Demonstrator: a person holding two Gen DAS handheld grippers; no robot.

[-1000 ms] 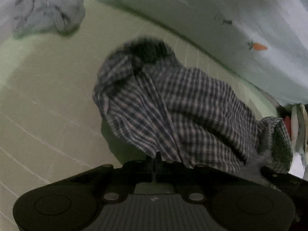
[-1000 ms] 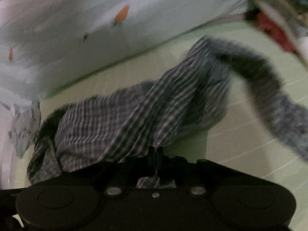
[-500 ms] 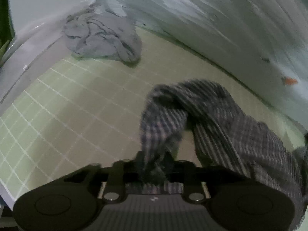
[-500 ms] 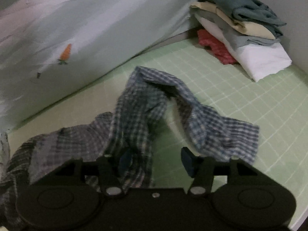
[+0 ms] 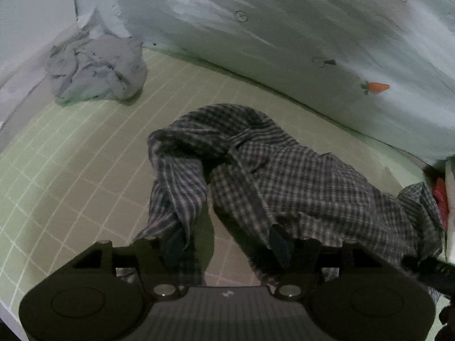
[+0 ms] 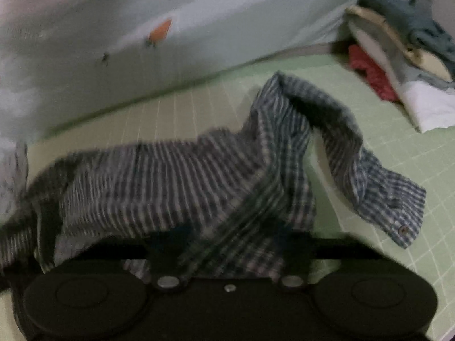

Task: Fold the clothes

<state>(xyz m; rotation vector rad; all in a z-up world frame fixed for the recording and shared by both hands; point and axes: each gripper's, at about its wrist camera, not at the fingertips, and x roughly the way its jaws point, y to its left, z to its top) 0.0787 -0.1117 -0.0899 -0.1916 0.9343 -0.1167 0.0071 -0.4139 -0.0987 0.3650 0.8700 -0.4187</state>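
both claws stand apart, gripping nothing: the left gripper (image 5: pixel 224 244) has the crumpled plaid shirt (image 5: pixel 284 176) sprawling from 12 toward 3 o'clock on the green mat (image 5: pixel 71 170), and the right gripper (image 6: pixel 227 233) sees it run from 9 to 2.

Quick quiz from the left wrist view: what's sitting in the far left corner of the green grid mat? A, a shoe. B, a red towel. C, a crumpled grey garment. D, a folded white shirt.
C: a crumpled grey garment lies bunched in the far left corner of the green grid mat, apart from the plaid shirt.
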